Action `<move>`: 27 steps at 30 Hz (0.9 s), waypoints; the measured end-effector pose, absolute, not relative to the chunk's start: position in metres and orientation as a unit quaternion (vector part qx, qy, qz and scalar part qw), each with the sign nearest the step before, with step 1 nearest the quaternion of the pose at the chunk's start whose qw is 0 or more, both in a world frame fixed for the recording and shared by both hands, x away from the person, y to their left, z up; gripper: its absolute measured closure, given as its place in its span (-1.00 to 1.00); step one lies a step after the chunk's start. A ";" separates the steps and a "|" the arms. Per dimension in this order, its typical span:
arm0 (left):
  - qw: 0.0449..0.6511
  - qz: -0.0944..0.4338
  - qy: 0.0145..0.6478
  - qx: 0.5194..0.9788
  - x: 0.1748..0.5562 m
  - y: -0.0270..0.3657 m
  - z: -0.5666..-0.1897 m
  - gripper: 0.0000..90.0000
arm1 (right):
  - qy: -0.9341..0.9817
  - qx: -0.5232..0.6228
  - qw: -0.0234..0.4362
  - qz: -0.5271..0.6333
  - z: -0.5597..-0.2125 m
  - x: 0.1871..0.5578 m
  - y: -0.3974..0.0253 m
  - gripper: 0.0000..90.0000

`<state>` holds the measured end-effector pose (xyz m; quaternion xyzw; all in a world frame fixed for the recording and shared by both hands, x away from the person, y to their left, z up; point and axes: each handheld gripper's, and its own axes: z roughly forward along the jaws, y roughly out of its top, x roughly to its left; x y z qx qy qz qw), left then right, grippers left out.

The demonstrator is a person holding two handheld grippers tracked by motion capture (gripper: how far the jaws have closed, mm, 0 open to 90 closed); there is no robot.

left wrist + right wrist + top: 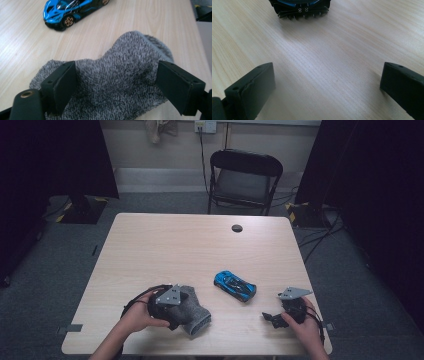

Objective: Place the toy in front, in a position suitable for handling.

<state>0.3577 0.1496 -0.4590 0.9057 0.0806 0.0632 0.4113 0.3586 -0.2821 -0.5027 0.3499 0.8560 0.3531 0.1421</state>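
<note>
While the grey sock (pixel 110 82) sits between the left tongs (pixel 115 87), jaws are spread on either side of it.
Right tongs (pixel 327 87) gape wide too, over bare table (pixel 317 55), near the blue toy car (pixel 235 285), which sits just beyond the sock.

Fuzzy grey knit-cloth sock (pixel 117 82); glossy blue plastic toy car (pixel 68 11); matt pale wood-grain table (pixel 140 17), smooth; matt black jaws.
</note>
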 end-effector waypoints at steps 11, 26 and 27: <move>0.417 0.031 0.070 0.906 0.367 0.136 -0.471 -0.64 | 0.856 0.350 0.142 0.353 -0.503 0.359 -0.282 -1.00; 0.408 0.006 0.081 0.909 0.370 0.144 -0.487 -0.64 | 0.856 0.350 0.142 0.353 -0.503 0.359 -0.282 -1.00; 0.408 0.006 0.083 0.909 0.370 0.144 -0.488 -0.63 | 0.856 0.350 0.142 0.353 -0.503 0.359 -0.282 -1.00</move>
